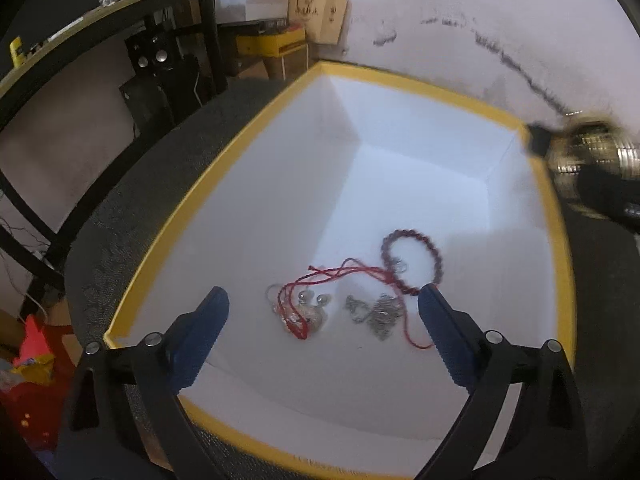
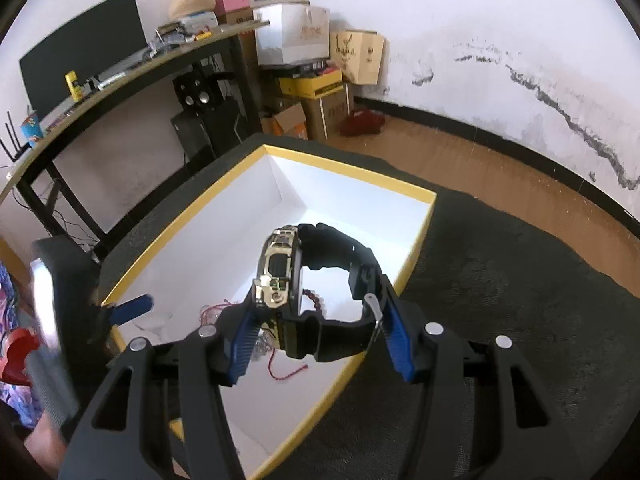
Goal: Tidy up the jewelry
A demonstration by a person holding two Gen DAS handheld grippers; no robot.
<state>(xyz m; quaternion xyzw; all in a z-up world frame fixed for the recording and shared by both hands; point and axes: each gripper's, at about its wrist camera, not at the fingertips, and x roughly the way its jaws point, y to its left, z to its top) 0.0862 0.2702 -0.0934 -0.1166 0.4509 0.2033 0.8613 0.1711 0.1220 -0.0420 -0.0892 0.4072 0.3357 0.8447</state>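
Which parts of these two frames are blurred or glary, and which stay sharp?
Left wrist view: the gold-and-black wristwatch at the right edge is motion-smeared, and the yellow-rimmed white box and red cord bracelet are slightly soft. Right wrist view: the watch in the right gripper is sharp with glare on its case; the left edge is streaked.

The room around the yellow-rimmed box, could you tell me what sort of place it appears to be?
Probably a lived-in home room used as an office and for storage: a desk carrying a dark monitor, speakers beneath it, and stacked cardboard boxes against a stained wall.
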